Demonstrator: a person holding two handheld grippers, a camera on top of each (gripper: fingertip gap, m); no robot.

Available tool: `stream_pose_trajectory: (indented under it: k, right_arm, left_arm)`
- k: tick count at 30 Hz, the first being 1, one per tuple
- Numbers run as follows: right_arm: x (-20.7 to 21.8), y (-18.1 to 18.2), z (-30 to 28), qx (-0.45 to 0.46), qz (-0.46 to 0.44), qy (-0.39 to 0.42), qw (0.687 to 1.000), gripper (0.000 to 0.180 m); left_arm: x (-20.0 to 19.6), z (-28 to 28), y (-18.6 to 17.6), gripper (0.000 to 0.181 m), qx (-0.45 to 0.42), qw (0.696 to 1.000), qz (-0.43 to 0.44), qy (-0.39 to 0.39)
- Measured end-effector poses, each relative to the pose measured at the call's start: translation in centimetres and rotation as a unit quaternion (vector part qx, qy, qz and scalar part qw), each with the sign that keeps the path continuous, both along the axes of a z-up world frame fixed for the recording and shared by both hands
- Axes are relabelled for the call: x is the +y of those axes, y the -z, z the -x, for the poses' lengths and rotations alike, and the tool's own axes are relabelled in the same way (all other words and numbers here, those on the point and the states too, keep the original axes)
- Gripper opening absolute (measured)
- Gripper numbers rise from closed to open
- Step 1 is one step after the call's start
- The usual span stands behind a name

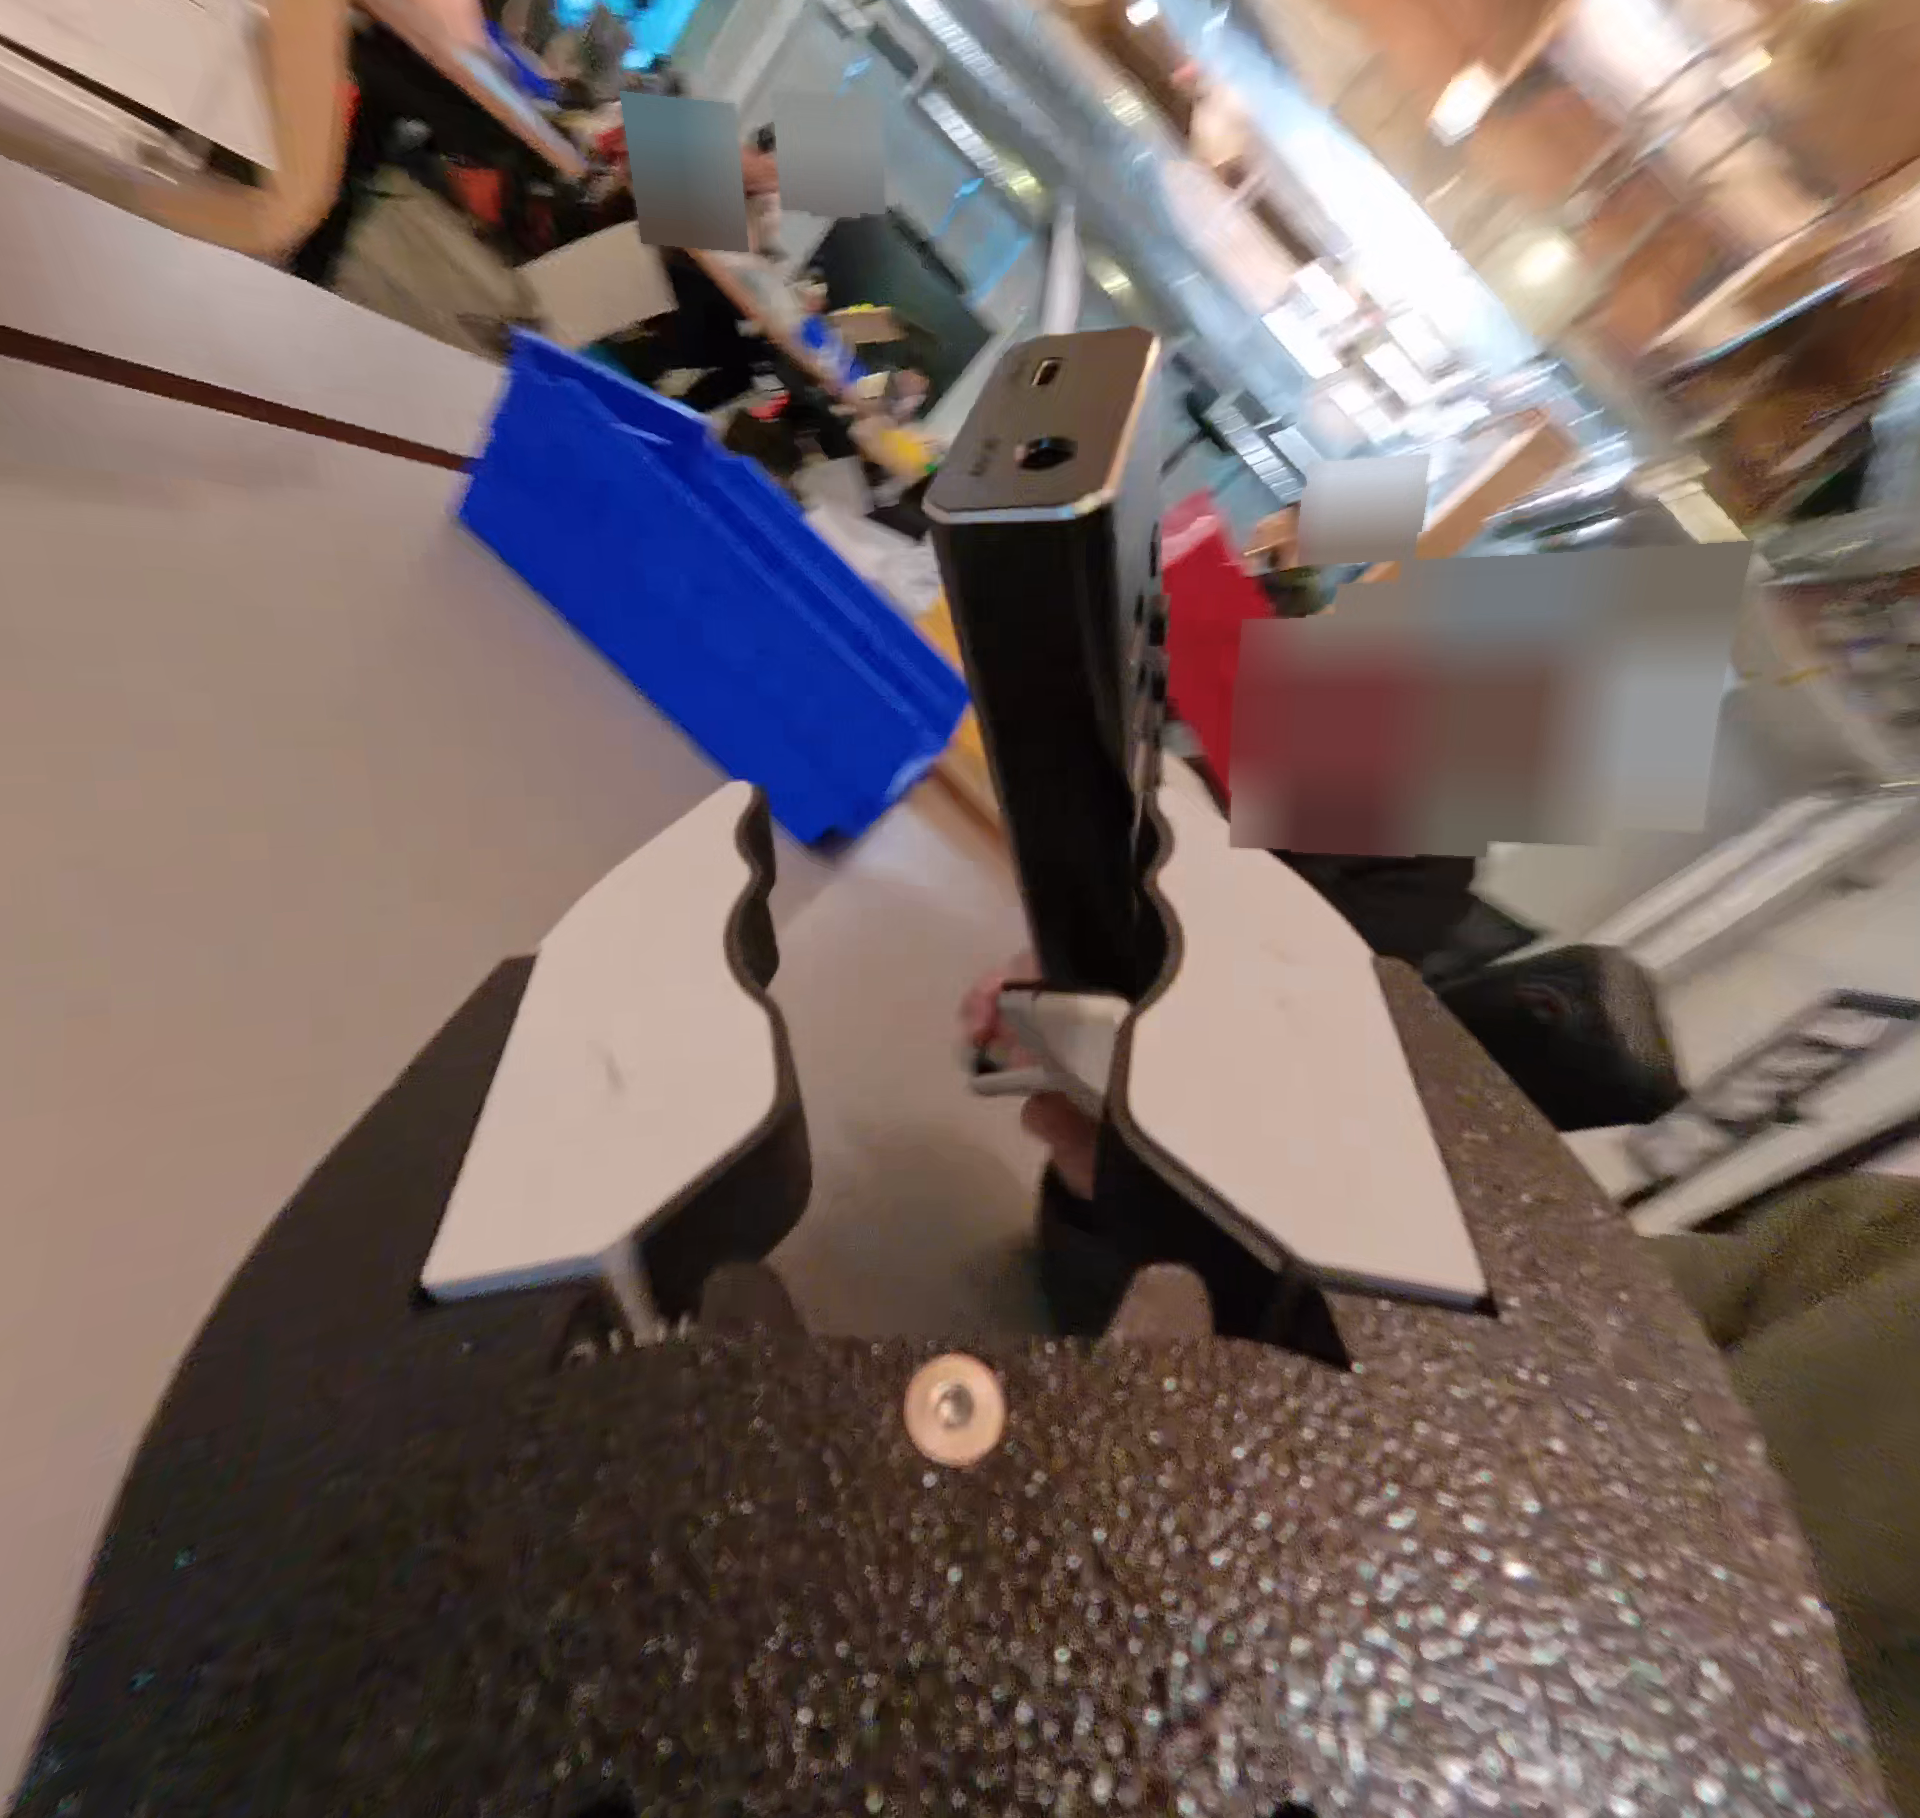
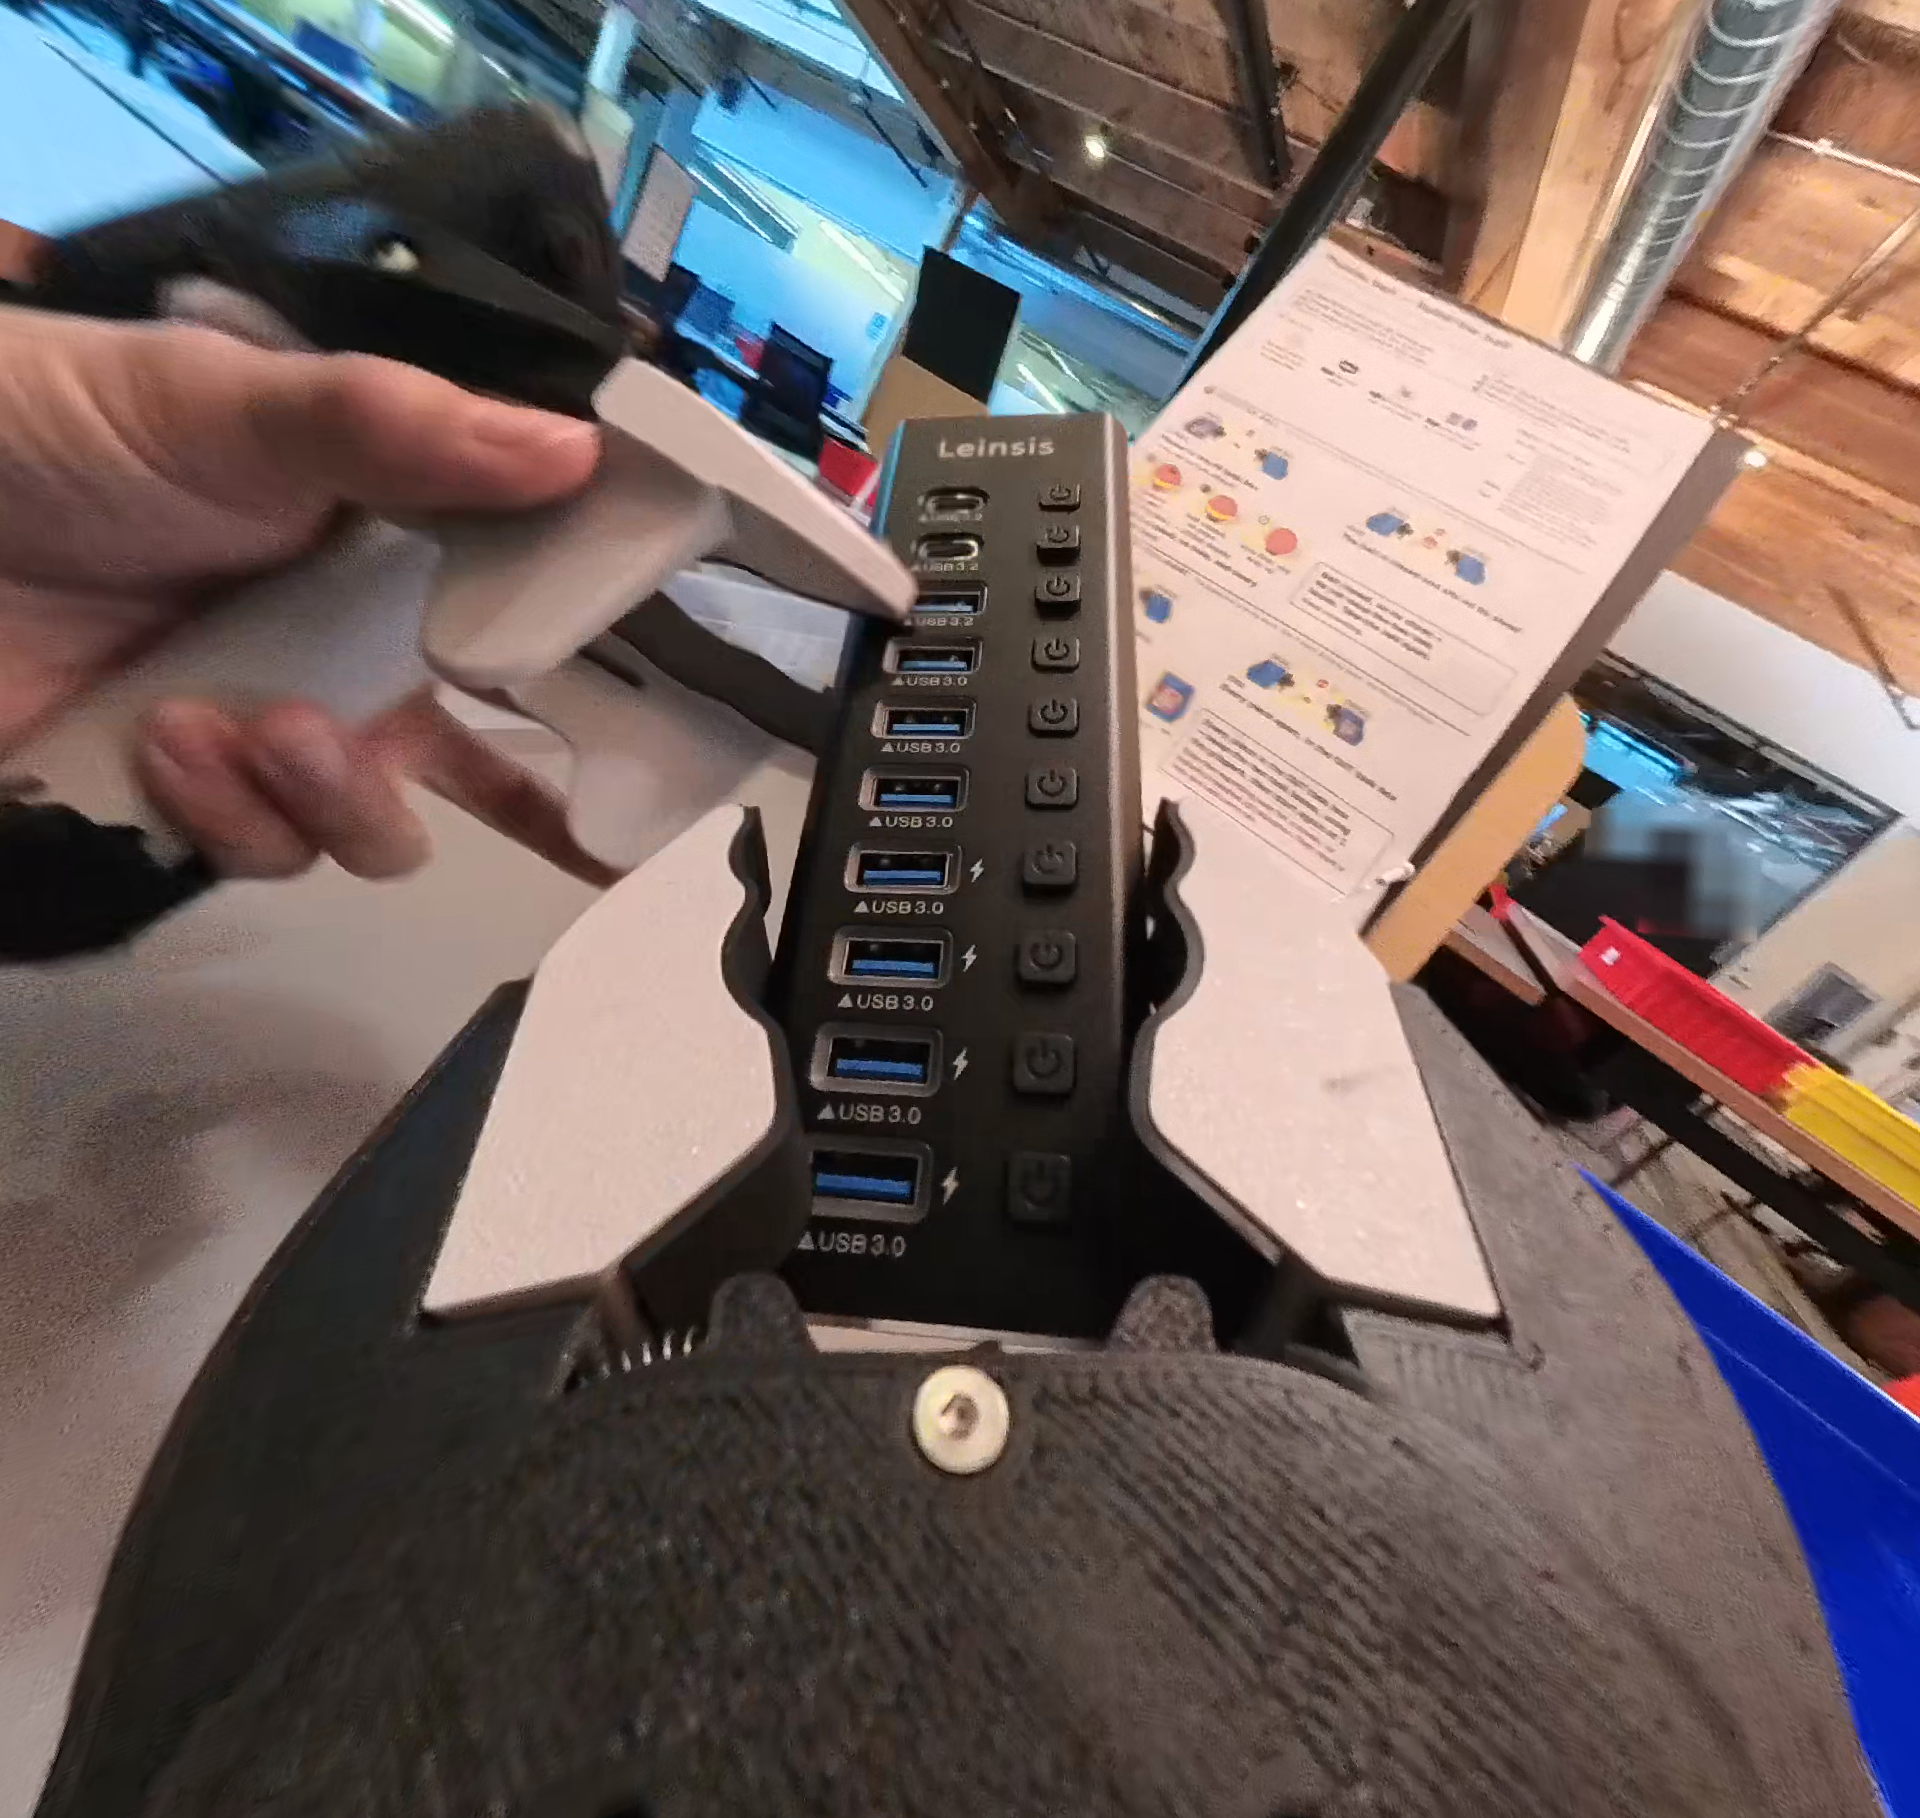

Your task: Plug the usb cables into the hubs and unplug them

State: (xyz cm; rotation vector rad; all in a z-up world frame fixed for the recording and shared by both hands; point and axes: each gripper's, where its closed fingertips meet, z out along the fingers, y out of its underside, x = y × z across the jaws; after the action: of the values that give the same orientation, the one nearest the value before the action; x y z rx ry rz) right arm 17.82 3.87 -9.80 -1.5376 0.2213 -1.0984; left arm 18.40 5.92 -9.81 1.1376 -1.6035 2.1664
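Holding the black hub [image 2: 987,937] upright in the right claw [image 2: 956,818], clenched on its two long sides low down, port face turned toward the right wrist camera and every visible port vacant. Reaching in from the left with the left claw [image 1: 956,797], released and spread wide, touching or nearly touching the hub's upper left edge with one fingertip [image 2: 883,594]; grasping nothing, merely brushing the hub along the right finger in the left wrist view. Judging by that, at the start of a plugging step or between rounds: no usb cable to be seen in either view. Next, probably: find a cable, pinch its plug squarely, line it up with a port and push straight while bracing the hub against twist. Around: a pale desk [image 1: 260,729], a blue bin [image 1: 707,605] on it behind the hub, a printed board [image 2: 1403,573] standing to the right, red and yellow bins [image 2: 1714,1041] farther off. In the way: the bare hand [image 2: 208,521] and the left claw crowding the upper ports; heavy blur there, so hard to judge contact.
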Motion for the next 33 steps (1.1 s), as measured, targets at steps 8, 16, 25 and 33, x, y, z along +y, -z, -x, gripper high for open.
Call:
stream_pose_trajectory:
  k: [8, 16, 25, 33]
  right_arm:
    - [1.2, 2.3, 1.5, 0.061, 0.036, -0.058, 0.996, 0.067]
    - [-1.2, -0.5, 4.5, 0.327, -0.125, -0.302, 0.887, 0.081]
    - [1.8, 1.7, 4.6, 0.335, -0.157, -0.305, 0.878, 0.045]
    - [0.0, 2.2, 2.4, 0.282, -0.116, -0.19, 0.933, 0.03]
  left_arm:
    - [-2.0, 1.0, -1.0, 0.029, -0.053, 0.992, 0.092, 0.072]
    - [-2.0, 2.7, -3.9, 0.03, -0.178, 0.971, -0.008, 0.16]
    - [-5.3, 3.5, -5.4, 0.03, -0.231, 0.948, -0.075, 0.205]
    - [-5.0, 2.3, -5.3, 0.044, -0.22, 0.96, -0.119, 0.126]
